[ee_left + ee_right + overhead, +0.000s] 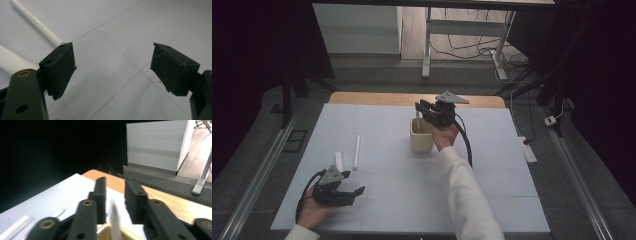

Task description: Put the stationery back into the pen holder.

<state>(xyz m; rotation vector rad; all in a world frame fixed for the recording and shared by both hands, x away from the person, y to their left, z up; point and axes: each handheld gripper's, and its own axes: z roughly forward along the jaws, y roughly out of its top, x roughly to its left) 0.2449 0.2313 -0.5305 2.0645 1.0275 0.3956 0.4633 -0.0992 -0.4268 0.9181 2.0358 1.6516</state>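
Note:
A cream cup (421, 136) stands at the middle back of the mat. My right gripper (419, 111) hovers just over its left rim, held from the right by a hand in a white sleeve. In the right gripper view the jaws (115, 192) stand apart, and a blurred white stick (115, 218) hangs between them without touching either pad, over the cup's rim (106, 230). My left gripper (354, 183) rests low at the front left, open and empty. Beyond its left jaw lie a long white pen (37, 23) and a thicker white piece (11, 61).
The pen (357, 151) and the short white piece (339, 161) lie on the pale mat (492, 175) left of the cup. A strip of wooden tabletop (377, 98) shows at the back edge. Desk legs and cables stand on the floor beyond.

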